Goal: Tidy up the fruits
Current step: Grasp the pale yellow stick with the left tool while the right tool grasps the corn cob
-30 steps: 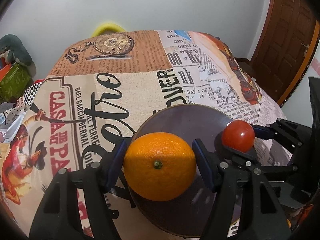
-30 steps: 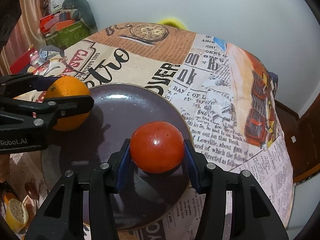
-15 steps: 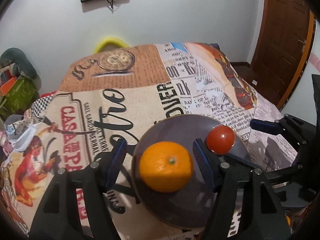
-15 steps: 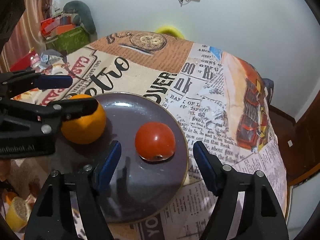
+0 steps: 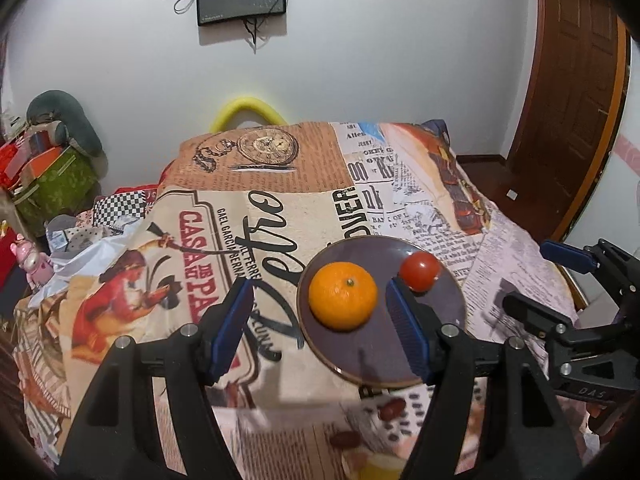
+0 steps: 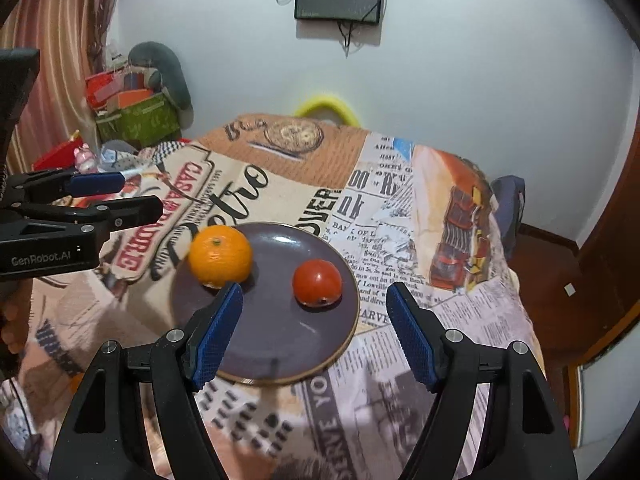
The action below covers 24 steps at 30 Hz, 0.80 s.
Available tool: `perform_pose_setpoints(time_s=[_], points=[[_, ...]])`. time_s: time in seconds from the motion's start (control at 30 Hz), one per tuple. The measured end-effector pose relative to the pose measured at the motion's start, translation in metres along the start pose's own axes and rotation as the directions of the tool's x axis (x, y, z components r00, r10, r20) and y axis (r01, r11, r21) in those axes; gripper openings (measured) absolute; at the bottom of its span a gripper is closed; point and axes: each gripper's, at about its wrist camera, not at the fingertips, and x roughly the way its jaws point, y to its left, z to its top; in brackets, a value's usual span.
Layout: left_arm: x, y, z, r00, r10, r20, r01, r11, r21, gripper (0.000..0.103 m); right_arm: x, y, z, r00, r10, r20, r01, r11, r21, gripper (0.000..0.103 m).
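Note:
An orange and a red tomato lie side by side on a dark purple plate, on a table under a printed cloth. My left gripper hovers above and short of the orange, open, its blue pads holding nothing. From the right wrist the orange is at the plate's left rim and the tomato right of centre. My right gripper is open too, raised clear of the tomato. Each gripper shows in the other's view: right, left.
The cloth-covered table drops off at its right and far edges. A yellow hoop stands behind it by the wall. A green box and clutter fill the left corner. A wooden door is on the right.
Both grippers let go of their fruit and drew back and upward. The right jaws spread off the tomato. The orange and tomato stay on the plate and now look smaller.

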Motion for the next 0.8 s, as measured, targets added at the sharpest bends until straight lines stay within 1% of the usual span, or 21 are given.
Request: perform_pose_setpoints(time_s=[0.13,0.23,0.37,0.53,0.6,0.8], points=[[-0.025,-0.001,-0.011,1.0,0.002,0.007,-0.002,1.0,0.003,0.068,-0.022,0.006,-0.007,1.0,-0.023,0.02,0.023,1.0,-0.003,0.073],[-0.04,-0.002,-0.02,1.0,0.001,0.007,-0.001,1.0,-0.003,0.069,-0.036,0.009,-0.016,0.999,-0.026,0.025,0.025,1.0,0.014,0.077],[-0.056,0.001,-0.036,1.0,-0.01,-0.011,0.01,1.0,-0.017,0.068,-0.048,0.013,-0.03,0.999,-0.035,0.018,0.034,0.999,0.023,0.077],[-0.071,0.002,-0.059,0.999,-0.02,-0.039,0.018,0.999,-0.032,0.068,-0.064,0.02,-0.048,0.999,-0.041,0.006,0.041,0.999,0.03,0.077],[-0.075,0.001,-0.067,0.998,-0.032,-0.052,0.03,0.999,-0.039,0.068,-0.069,0.023,-0.056,1.0,-0.031,-0.002,0.031,0.999,0.036,0.077],[-0.081,-0.005,-0.097,0.995,-0.04,-0.096,0.036,0.998,-0.042,0.068,-0.078,0.037,-0.08,1.0,-0.011,-0.027,0.012,0.999,0.046,0.079]])
